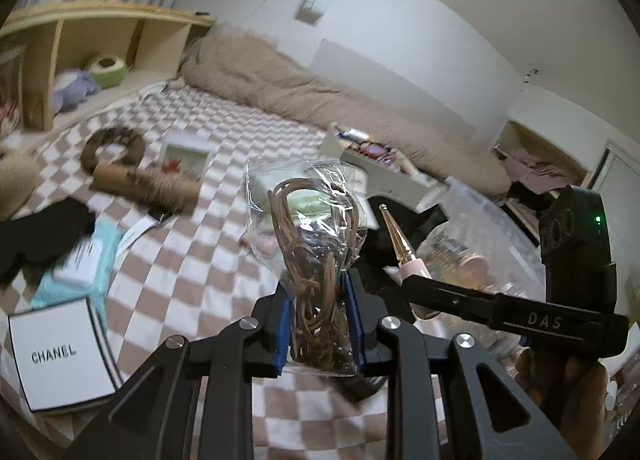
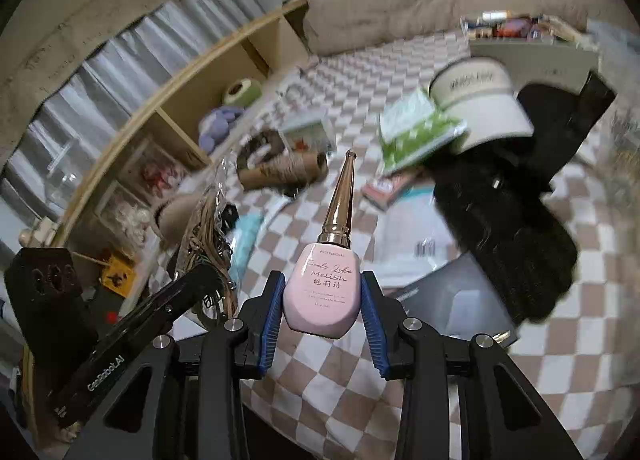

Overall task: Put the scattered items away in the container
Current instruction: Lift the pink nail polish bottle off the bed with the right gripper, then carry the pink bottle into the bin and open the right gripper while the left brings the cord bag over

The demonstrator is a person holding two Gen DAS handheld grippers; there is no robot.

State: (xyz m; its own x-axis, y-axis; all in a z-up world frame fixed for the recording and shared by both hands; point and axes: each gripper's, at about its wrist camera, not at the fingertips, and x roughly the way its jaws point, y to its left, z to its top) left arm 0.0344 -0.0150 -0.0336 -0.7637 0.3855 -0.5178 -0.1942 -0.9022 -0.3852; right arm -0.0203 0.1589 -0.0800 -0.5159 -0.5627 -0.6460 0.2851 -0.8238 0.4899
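The left gripper (image 1: pixel 320 316) is clamped on a clear bag of brown cord (image 1: pixel 316 256), held upright above the bed (image 1: pixel 192 260) and its checked cover. The right gripper (image 2: pixel 323 312) grips a pink bottle (image 2: pixel 326 292) by its body, the gold tapered cap (image 2: pixel 342 199) pointing away. The two grippers are close side by side, each showing in the other's view.

On the bed near the left edge lie a white Chanel box (image 1: pixel 60 352) and a teal pack (image 1: pixel 76 272). Further in lie a cardboard tube (image 1: pixel 144 185), a brown ring (image 1: pixel 114 149) and a small framed picture (image 1: pixel 186 157). Toward the right lie a black furry item (image 2: pixel 504 236), a green packet (image 2: pixel 416 131) and a white cap (image 2: pixel 480 99). Beyond them, near the far edge, stands the white container (image 2: pixel 532 55), with items already in it. A beige duvet (image 1: pixel 320 95) lies along the wall.
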